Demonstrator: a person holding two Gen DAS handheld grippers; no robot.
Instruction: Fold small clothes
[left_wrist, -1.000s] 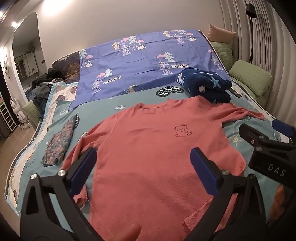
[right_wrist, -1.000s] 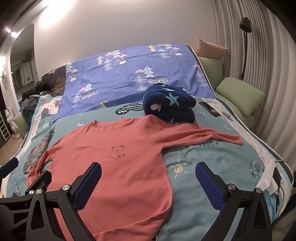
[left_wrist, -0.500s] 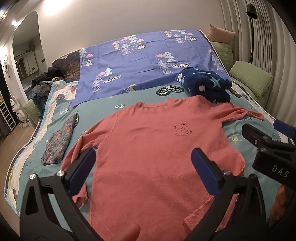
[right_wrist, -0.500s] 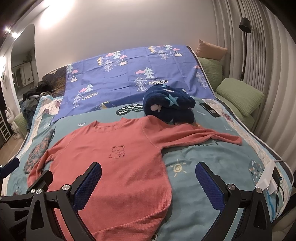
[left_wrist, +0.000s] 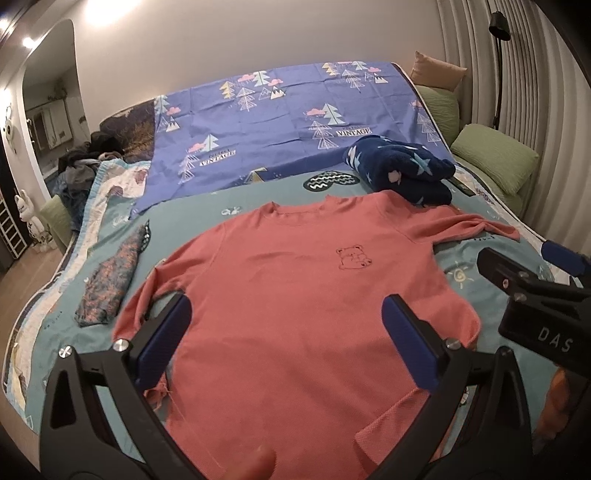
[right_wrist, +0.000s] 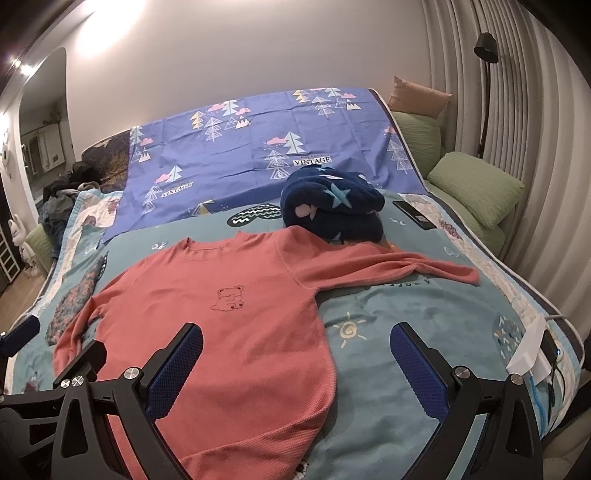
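One coral top (right_wrist: 229, 314) lies at the frame's centre, with two sleeves and one bear print (right_wrist: 228, 298). One navy star blanket (right_wrist: 332, 205) sits above it, right of centre. One floral cloth (left_wrist: 110, 278) lies at the left. One purple sheet (right_wrist: 258, 147) covers the upper middle. Three green pillows (right_wrist: 476, 188) and one tan pillow (right_wrist: 419, 96) line the upper right. One lamp (right_wrist: 485, 48) stands at the upper right edge. One dark phone-like slab (right_wrist: 413, 216) lies right of the blanket. Two grippers show, left (left_wrist: 286, 343) and right (right_wrist: 295, 363), each with two blue fingers.
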